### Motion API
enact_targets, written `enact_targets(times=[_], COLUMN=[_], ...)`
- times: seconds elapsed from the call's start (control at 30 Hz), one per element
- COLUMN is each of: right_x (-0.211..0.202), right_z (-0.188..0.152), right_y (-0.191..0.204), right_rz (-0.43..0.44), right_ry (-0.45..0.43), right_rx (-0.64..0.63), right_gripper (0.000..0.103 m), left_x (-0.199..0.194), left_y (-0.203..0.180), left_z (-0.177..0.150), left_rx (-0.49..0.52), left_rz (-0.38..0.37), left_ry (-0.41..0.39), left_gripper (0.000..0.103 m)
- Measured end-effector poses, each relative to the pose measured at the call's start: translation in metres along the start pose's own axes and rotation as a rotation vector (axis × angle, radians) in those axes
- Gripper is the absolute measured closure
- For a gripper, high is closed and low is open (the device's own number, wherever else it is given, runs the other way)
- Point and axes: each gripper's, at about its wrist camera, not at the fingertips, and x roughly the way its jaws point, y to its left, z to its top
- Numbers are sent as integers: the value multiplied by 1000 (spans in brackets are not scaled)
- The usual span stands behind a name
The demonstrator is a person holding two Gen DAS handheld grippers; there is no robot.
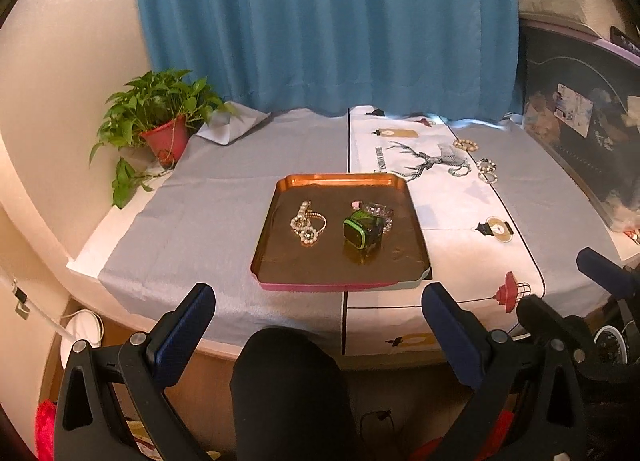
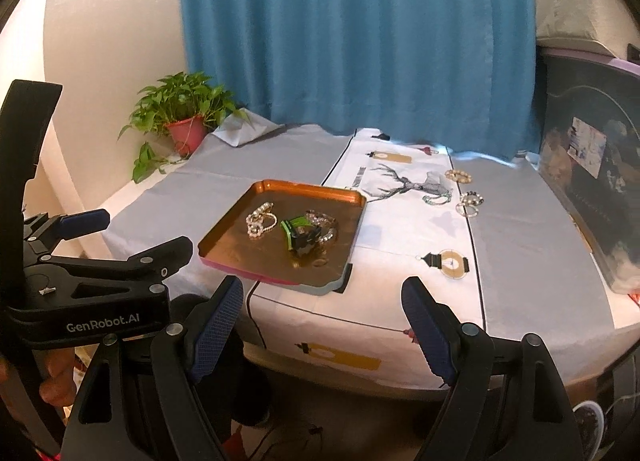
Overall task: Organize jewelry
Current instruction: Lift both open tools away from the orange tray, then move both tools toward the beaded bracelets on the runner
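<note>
A copper tray sits near the table's front edge. In it lie pearl bracelets, a green and black watch and a beaded band. Several more bracelets lie on the cloth to the far right. My left gripper hangs open in front of the table, short of the tray, with nothing between its fingers. My right gripper is open too, empty, off the table's front edge.
A potted plant stands at the back left corner. A blue curtain hangs behind. A dark box borders the right side. A person's dark knee is below the table edge.
</note>
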Motion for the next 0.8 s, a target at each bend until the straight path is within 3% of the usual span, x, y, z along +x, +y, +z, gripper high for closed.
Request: enact_targets(times=[0.43, 0.8], right_x=[-5, 12], right_z=[-2, -6], right_y=[-15, -49], right_rz=[-11, -37], right_ry=[-14, 11], right_rx=[34, 108], right_gripper=[21, 21], left_x=[2, 37], left_y=[-15, -36], left_z=[5, 15], left_rx=[26, 53], left_rz=[-5, -16], left_ry=[-4, 52], left_gripper=[0, 0])
